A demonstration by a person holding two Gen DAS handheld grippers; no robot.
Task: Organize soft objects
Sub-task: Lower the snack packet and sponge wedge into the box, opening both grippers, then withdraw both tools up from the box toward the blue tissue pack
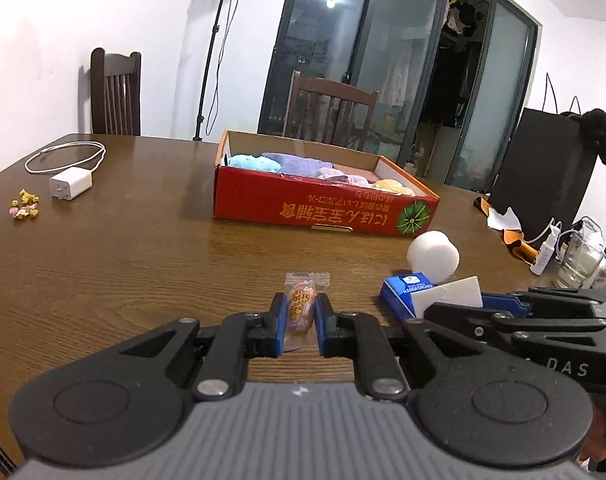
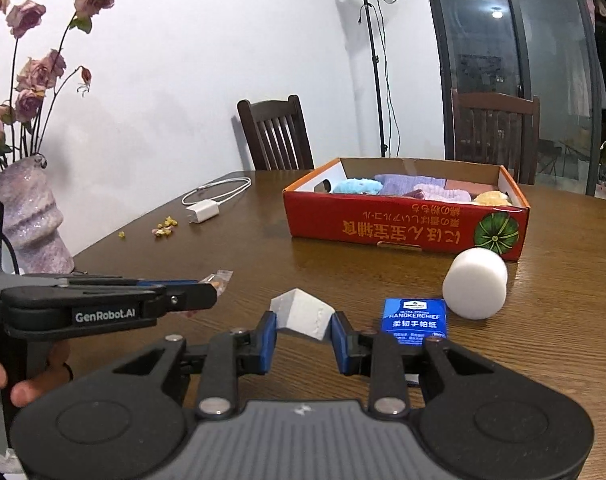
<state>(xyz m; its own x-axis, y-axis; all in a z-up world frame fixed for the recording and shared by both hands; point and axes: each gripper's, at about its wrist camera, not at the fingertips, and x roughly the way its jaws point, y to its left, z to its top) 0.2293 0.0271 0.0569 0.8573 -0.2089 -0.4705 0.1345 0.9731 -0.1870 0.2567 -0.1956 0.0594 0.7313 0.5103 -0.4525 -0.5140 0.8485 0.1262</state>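
Brown wood-grain table (image 1: 103, 260) fills a white-walled room with dark chairs, a light stand and glass sliding doors behind. Toward the far side of the table sits a red cardboard box (image 1: 323, 208), open at the top. Several soft things already lie in it: a blue plush piece (image 1: 253, 161), a folded purple cloth (image 1: 299, 163), a pink cloth (image 2: 435, 192) and a yellow fluffy piece (image 1: 393, 186).

Both hand-held grippers are loaded and hover above the table, short of the box. The left gripper (image 1: 299, 314) is clamped on a small snack packet (image 1: 301, 304), clear-wrapped with an orange filling, standing upright between the blue pads. The right gripper (image 2: 303, 330) is clamped on a white foam block (image 2: 303, 314), its corner pointing up.

Still on the table in front of the box are a white foam cylinder (image 2: 475, 288), lying on its side near the box's front wall, and a blue handkerchief tissue pack (image 2: 415, 320) just beside it.

Judging by this, the sorting looks more than half done: two items are in hand and not yet boxed, two more await pickup.

Off to the left lie a white charger with cable (image 1: 69, 184), some small yellow crumbs (image 1: 25, 204) and a vase of pink roses (image 2: 27, 216).
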